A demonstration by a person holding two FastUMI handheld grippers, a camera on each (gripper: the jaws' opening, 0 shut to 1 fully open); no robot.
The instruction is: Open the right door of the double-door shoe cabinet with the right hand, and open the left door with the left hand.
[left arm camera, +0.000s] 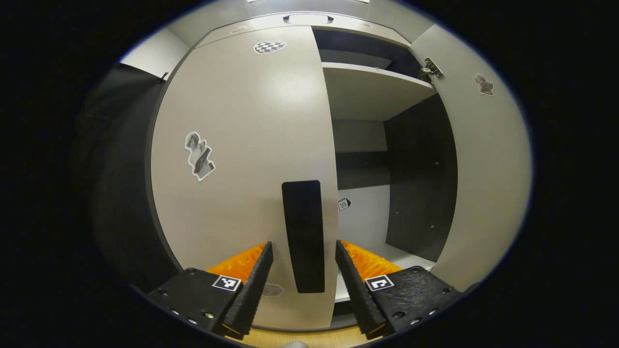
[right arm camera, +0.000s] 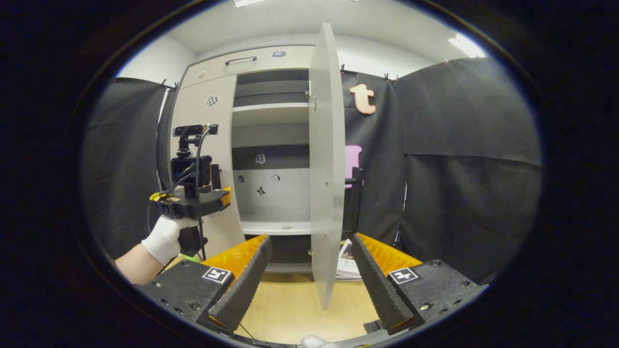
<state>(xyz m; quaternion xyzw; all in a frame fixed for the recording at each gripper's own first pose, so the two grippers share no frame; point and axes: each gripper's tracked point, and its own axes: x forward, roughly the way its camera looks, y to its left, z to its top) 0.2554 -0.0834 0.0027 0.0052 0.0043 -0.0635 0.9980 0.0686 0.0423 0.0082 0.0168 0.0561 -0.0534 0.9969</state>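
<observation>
While the left door (left arm camera: 242, 169) of the shoe cabinet (right arm camera: 251, 60) lies flat and closed across the left half of the cabinet front, the right door (right arm camera: 326, 159) is seen swung wide out, its thin edge turned toward the right gripper view. Both doors are tall panels with the long axis upright. In the left gripper view the inner face of the right door (left arm camera: 483, 169) is seen at the right, hanging from a metal hinge (left arm camera: 430, 67) near its top corner.

A dark upright handle (left arm camera: 303, 237) is fixed near the inner edge of the left door, its long axis vertical. The left hand-held gripper (left arm camera: 303, 275) is held spread, one finger on either side of the handle and apart from it. In the right gripper view that same gripper (right arm camera: 193, 200) is seen in front of the left door, held by a gloved hand (right arm camera: 167, 239).

The right hand-held gripper (right arm camera: 312, 275) is likewise spread, with the lower edge of the right door between its fingers; whether either finger touches the panel cannot be told.

Pale shelves (left arm camera: 372, 89) are exposed in the opened right half. A wooden floor (right arm camera: 290, 309) is seen below the cabinet.
</observation>
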